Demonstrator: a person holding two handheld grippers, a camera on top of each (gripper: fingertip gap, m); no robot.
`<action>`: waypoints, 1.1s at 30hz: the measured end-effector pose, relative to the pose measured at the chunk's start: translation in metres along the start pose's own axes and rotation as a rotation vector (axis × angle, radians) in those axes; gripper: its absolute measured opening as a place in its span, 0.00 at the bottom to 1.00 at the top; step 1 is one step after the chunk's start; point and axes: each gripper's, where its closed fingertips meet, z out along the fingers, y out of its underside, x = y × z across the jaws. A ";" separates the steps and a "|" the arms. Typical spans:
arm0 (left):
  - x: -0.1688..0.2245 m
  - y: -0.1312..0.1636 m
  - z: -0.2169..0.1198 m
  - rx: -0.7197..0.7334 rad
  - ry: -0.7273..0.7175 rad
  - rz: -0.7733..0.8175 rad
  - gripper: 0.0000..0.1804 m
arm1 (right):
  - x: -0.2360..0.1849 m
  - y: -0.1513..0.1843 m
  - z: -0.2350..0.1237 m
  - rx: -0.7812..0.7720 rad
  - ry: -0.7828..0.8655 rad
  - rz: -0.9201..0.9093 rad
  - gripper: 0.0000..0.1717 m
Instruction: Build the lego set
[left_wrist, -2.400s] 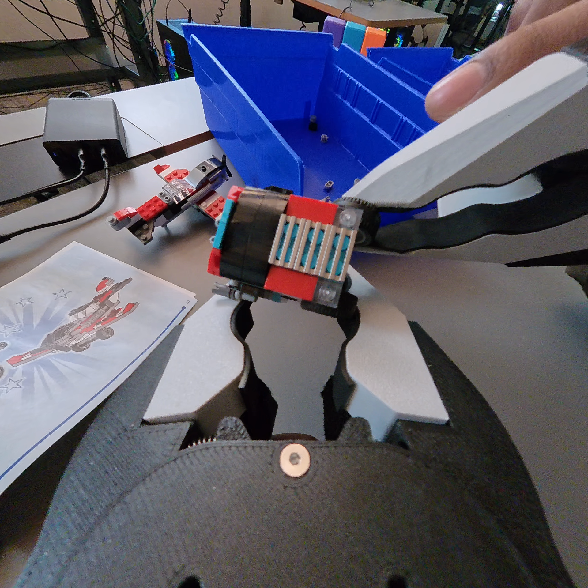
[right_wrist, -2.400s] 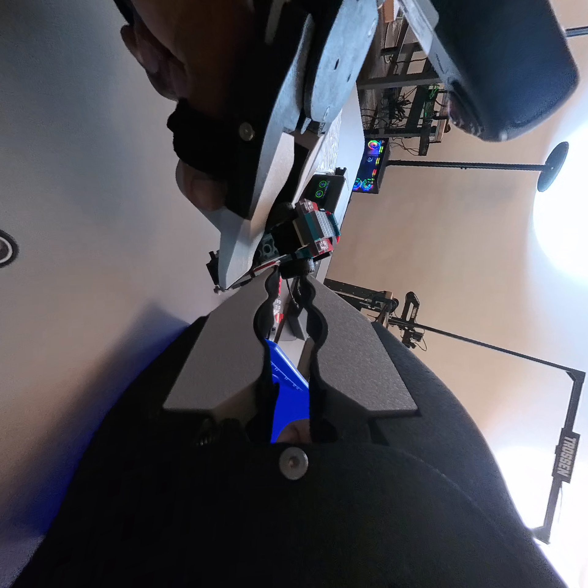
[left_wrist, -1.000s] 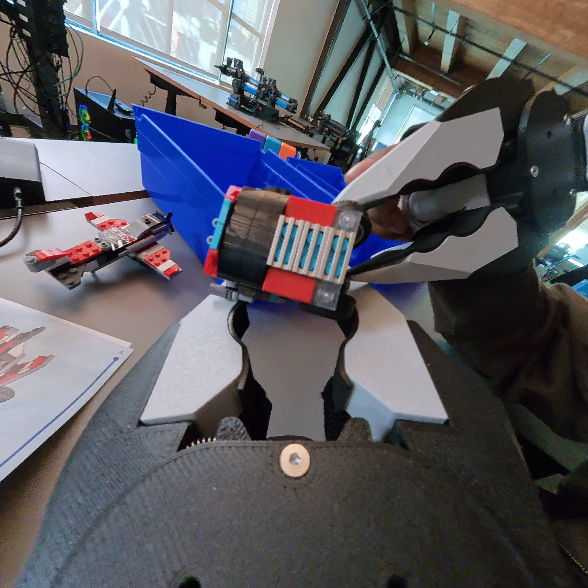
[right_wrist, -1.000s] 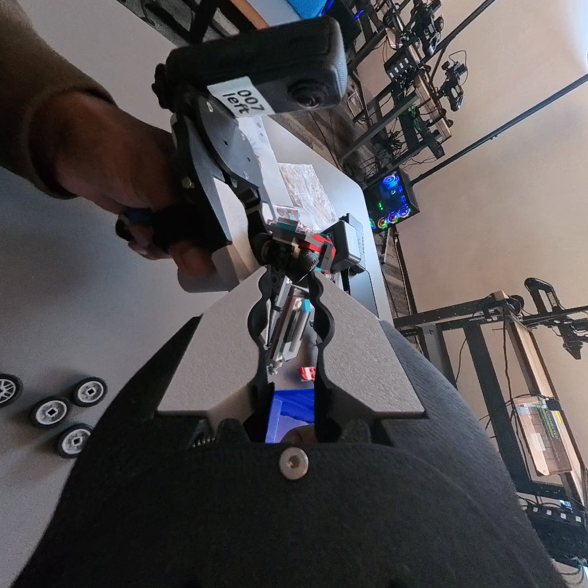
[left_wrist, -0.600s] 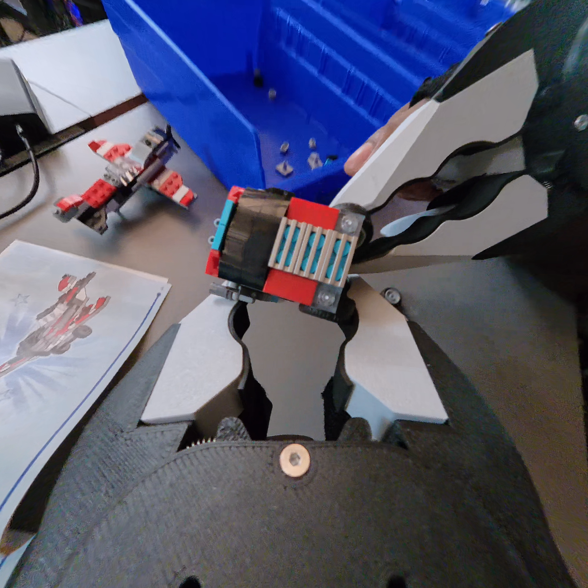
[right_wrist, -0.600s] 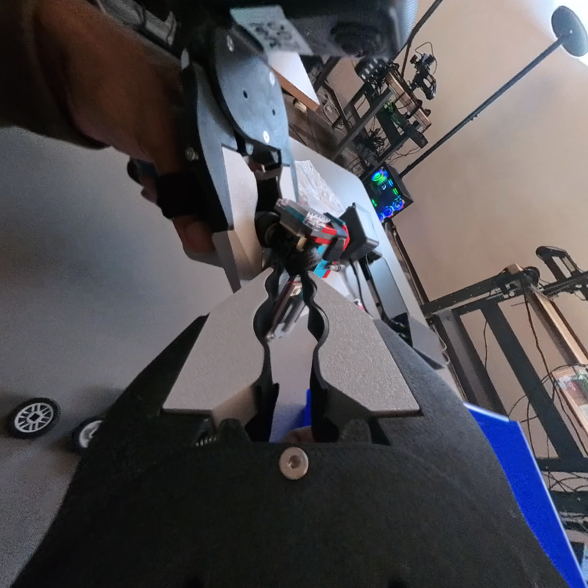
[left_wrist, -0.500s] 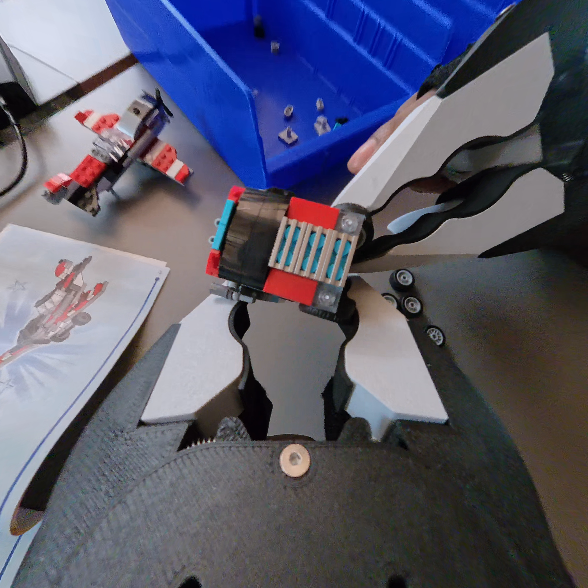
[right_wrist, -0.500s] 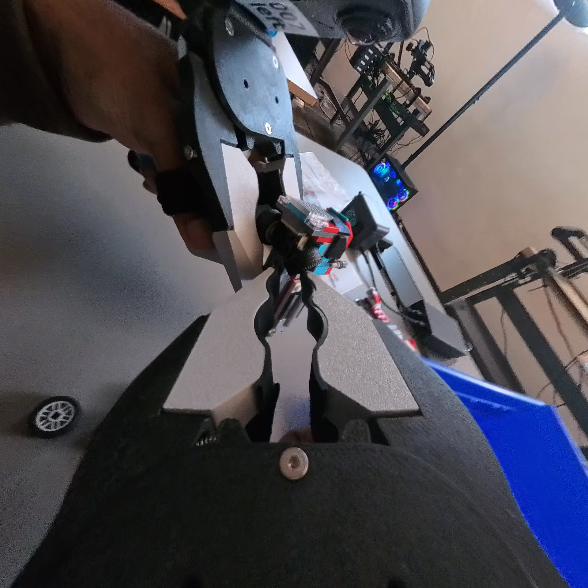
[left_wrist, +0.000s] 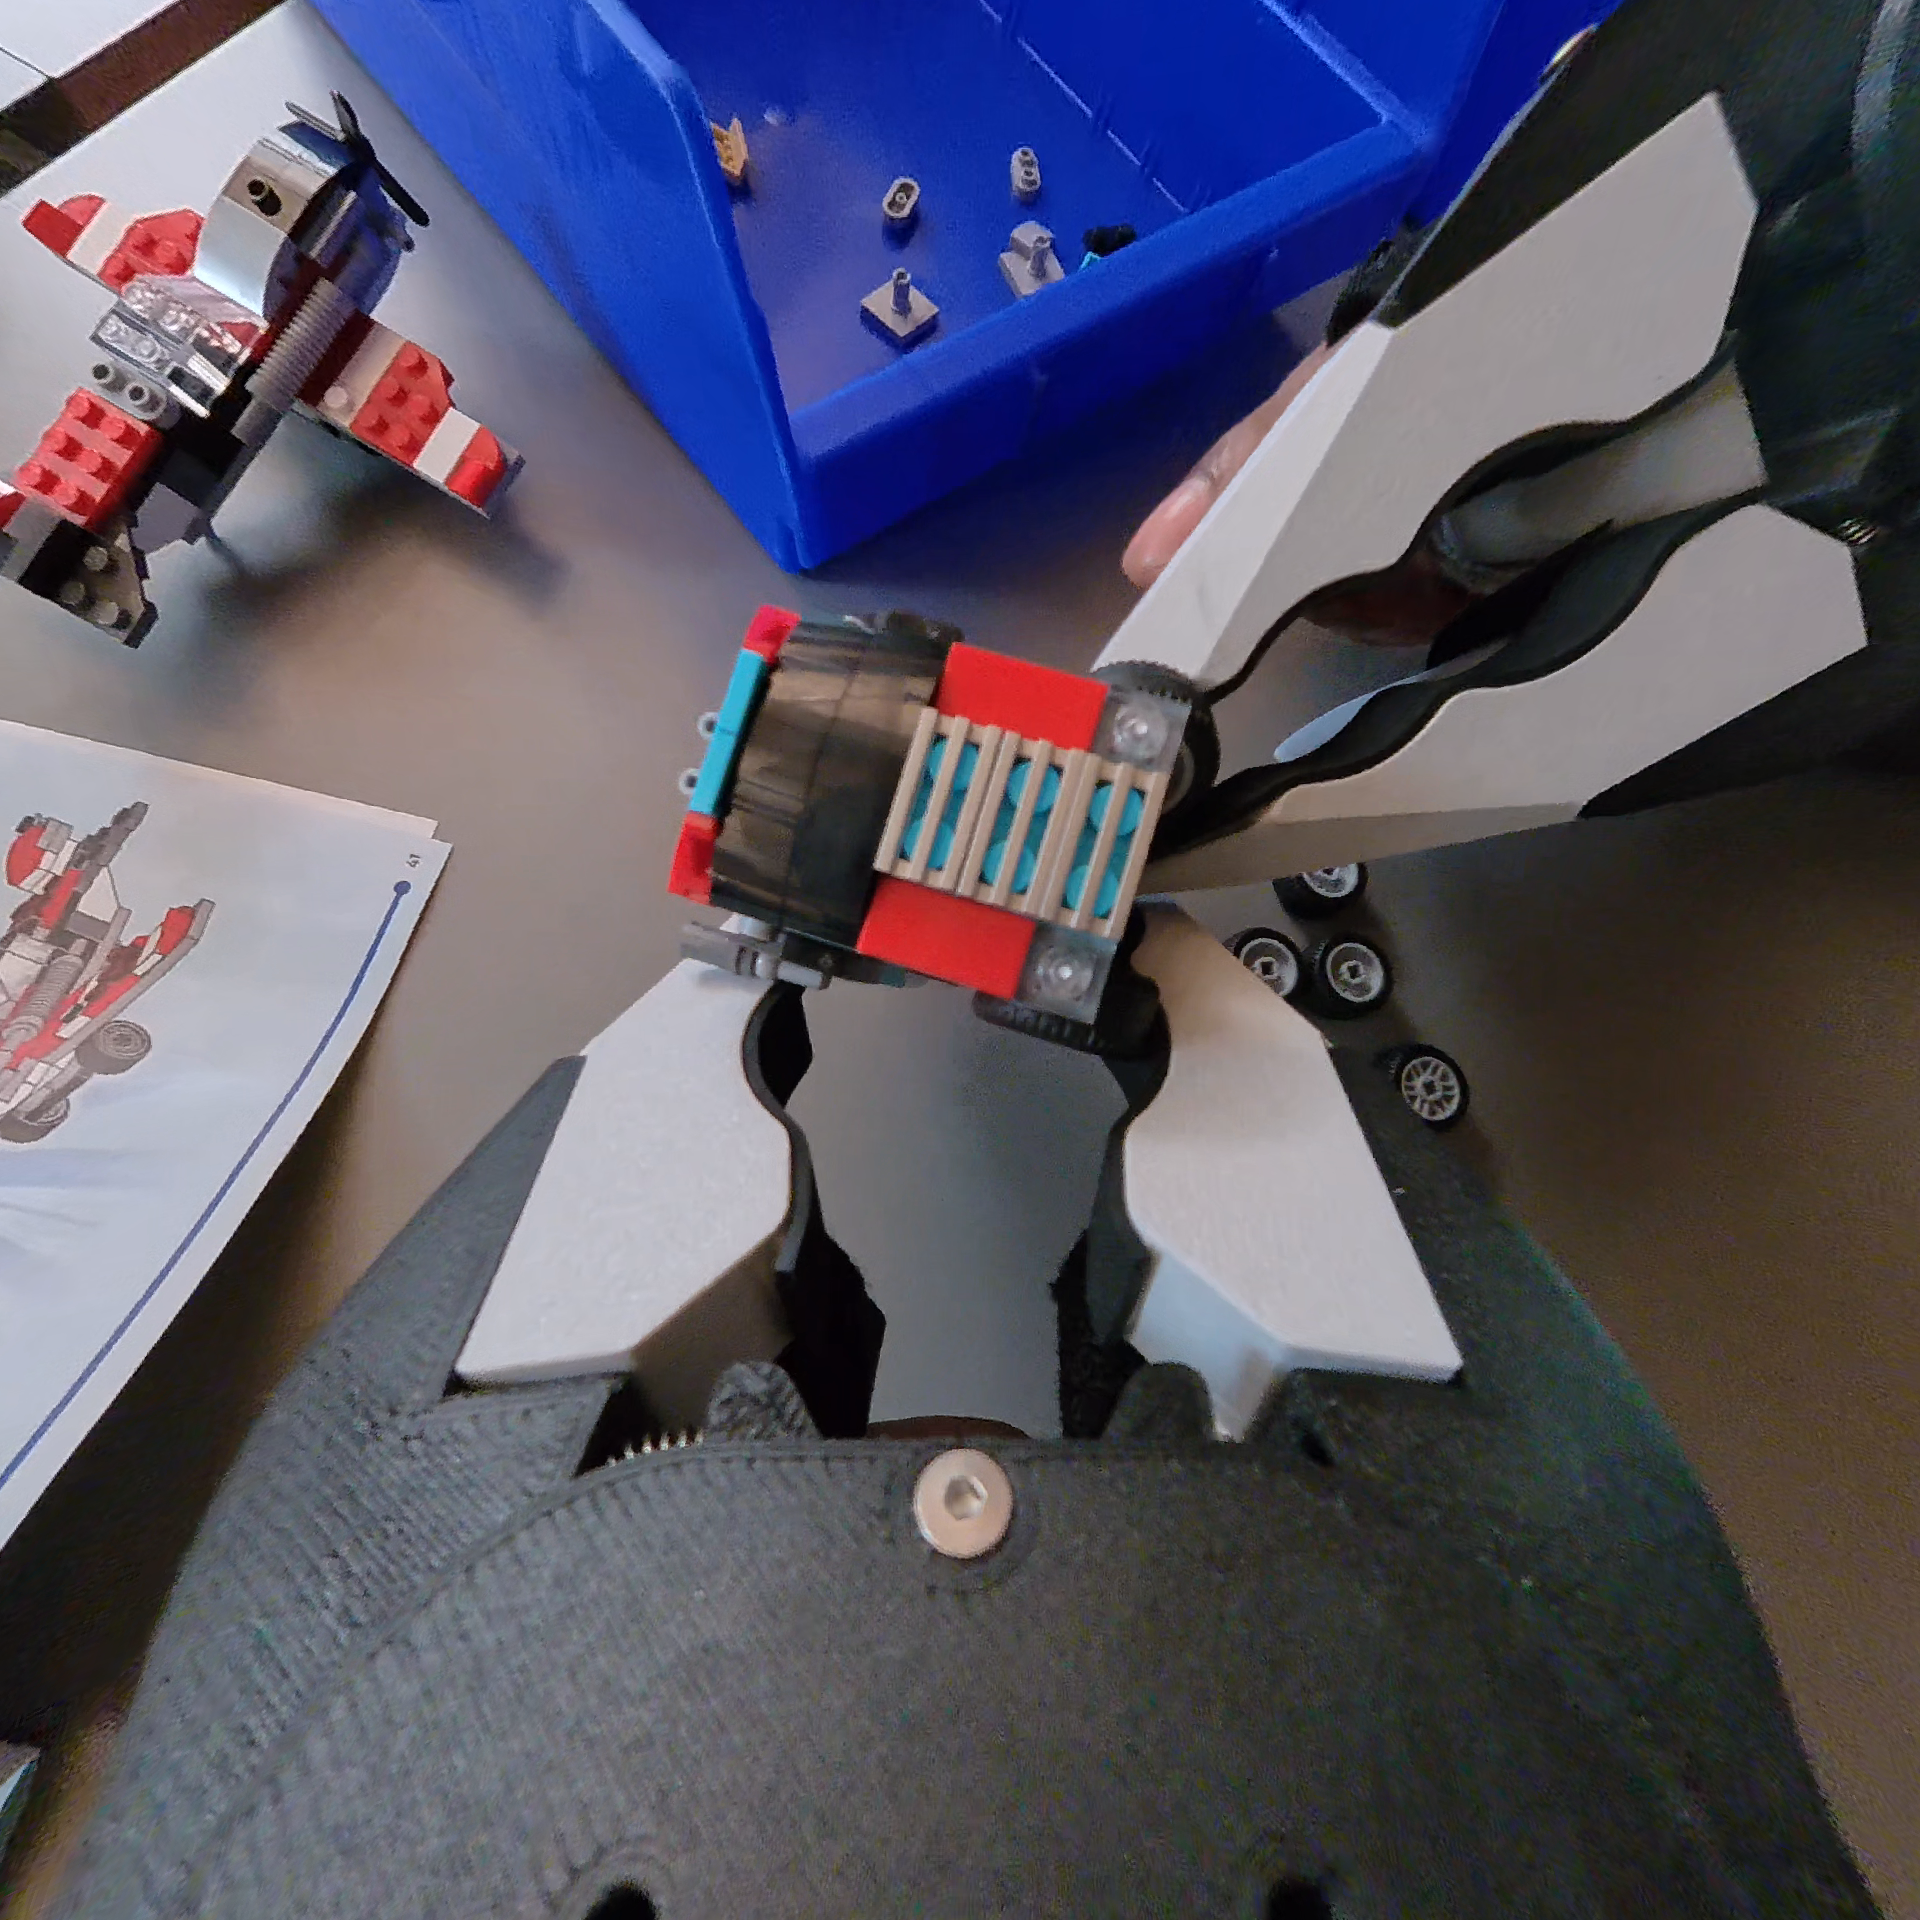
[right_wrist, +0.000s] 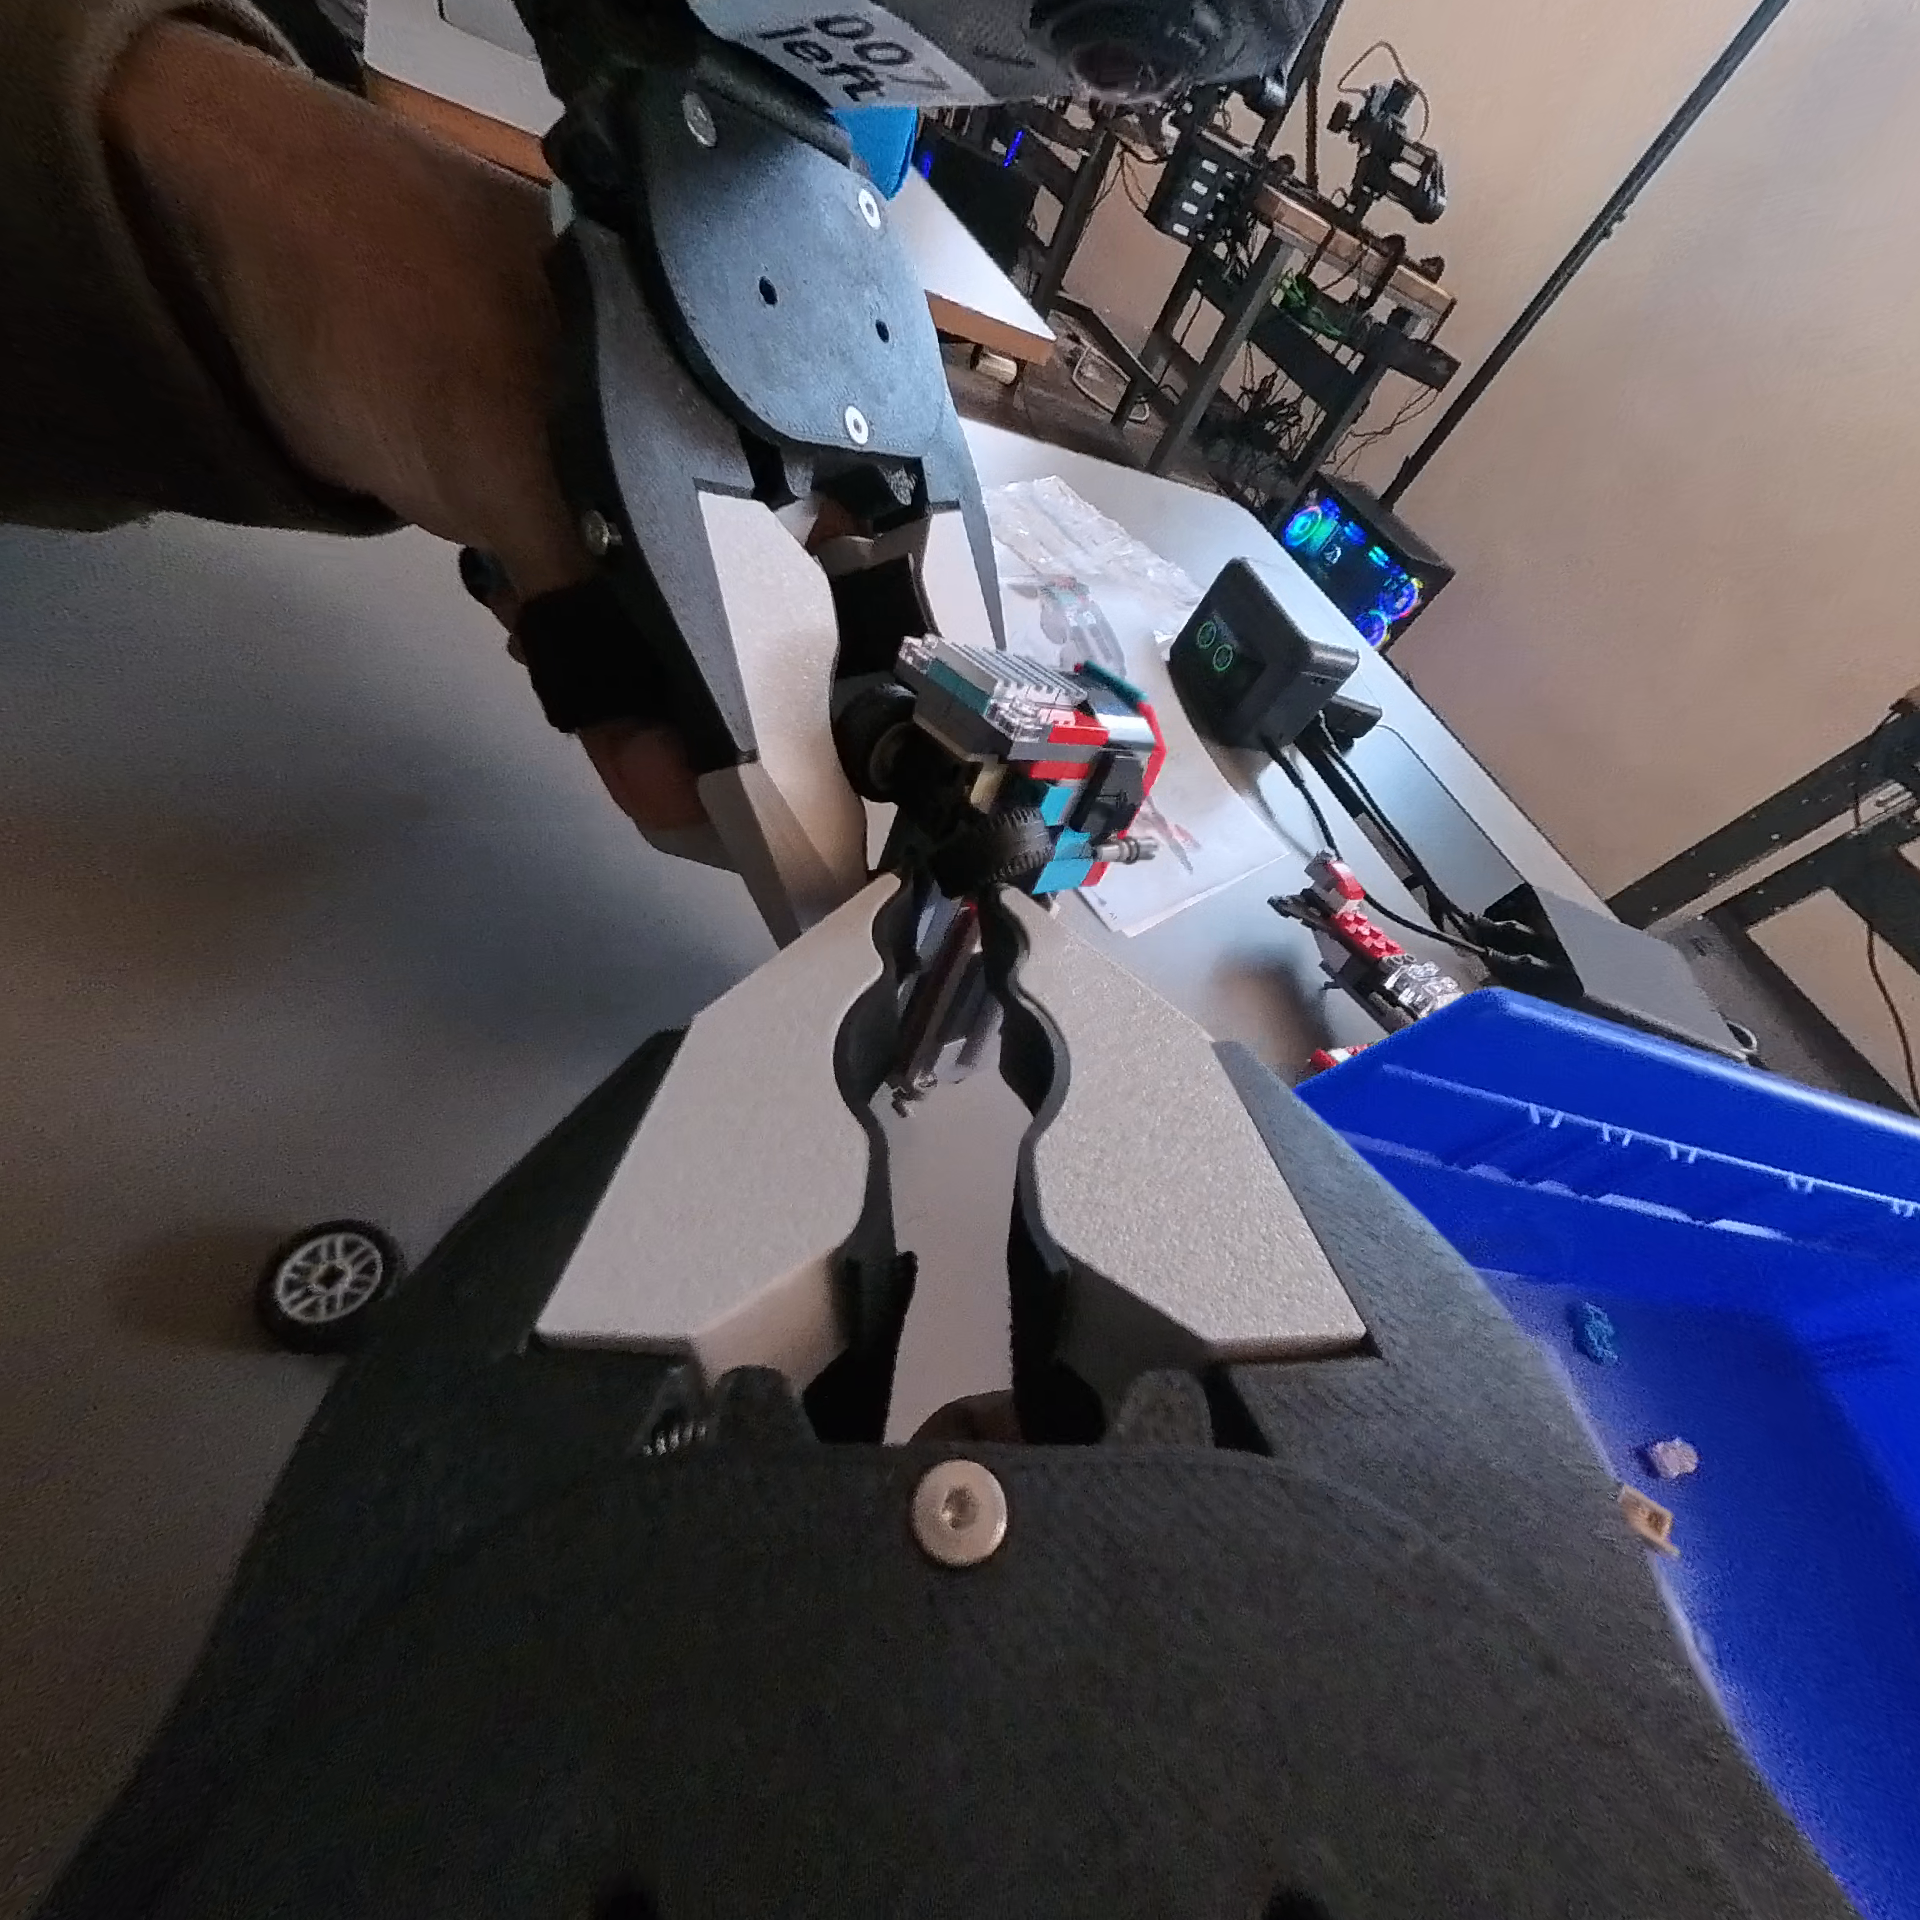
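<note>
The left gripper (left_wrist: 940, 992) pinches the brick-built truck (left_wrist: 914, 810) above the grey table (left_wrist: 623, 644) (beside the blue bin (left_wrist: 727, 312)). The right gripper (right_wrist: 940, 904) is closed on the wheel (left_wrist: 1195, 727) at the truck's front corner; four loose wheels (left_wrist: 1351, 977) lie below.

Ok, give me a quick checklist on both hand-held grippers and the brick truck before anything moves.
1. Left hand-held gripper clamped on the brick truck: ok.
2. Right hand-held gripper closed on the truck's wheel end: ok.
3. Truck lifted off the table: ok.
4. Loose wheels lying apart from both grippers: ok.
5. Blue bin not touching the truck: ok.
6. Wheel seated fully on its axle: cannot tell.
</note>
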 end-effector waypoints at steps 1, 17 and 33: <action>0.000 0.001 0.002 -0.004 0.003 0.001 0.32 | 0.000 0.002 -0.001 -0.004 -0.003 0.002 0.07; 0.003 -0.005 0.011 0.036 0.005 0.068 0.32 | 0.000 0.022 -0.005 -0.033 -0.045 0.071 0.03; -0.001 -0.004 0.006 0.162 0.207 -0.199 0.30 | 0.000 0.041 -0.010 -0.139 -0.082 0.105 0.03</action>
